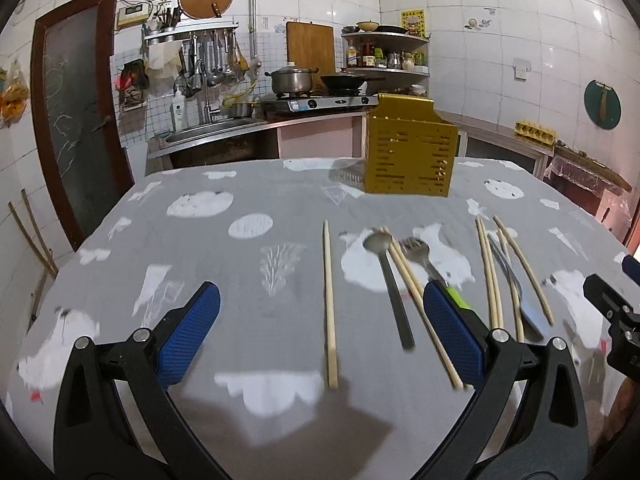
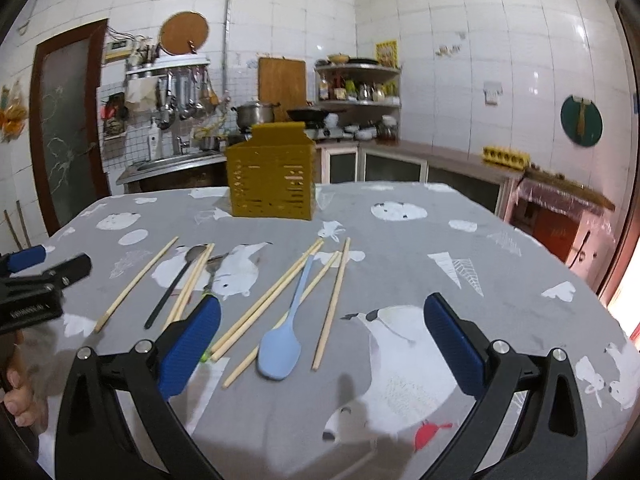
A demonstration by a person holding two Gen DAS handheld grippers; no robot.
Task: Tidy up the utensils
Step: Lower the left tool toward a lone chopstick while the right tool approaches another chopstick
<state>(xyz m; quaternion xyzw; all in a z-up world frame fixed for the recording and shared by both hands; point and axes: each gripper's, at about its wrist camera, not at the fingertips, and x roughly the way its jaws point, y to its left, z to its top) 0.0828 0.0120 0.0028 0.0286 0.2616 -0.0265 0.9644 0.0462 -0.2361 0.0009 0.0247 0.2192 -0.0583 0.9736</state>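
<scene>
Both claws empty, left claw and right claw spread wide above the surface; utensils lie loose in front of the yellow holder, so the lone chopstick, probably nearest, wants a mid-shaft pinch first.

**A lived-in home kitchen**

White tiled walls enclose the room. At upper centre of the left wrist view, a gas stove carries a steel pot and a dark wok. To its left sits a steel sink below a rack of hanging ladles. A wooden cutting board leans on the wall, and corner shelves hold bottles and bowls. A table with a grey printed cloth fills the lower frame.
</scene>
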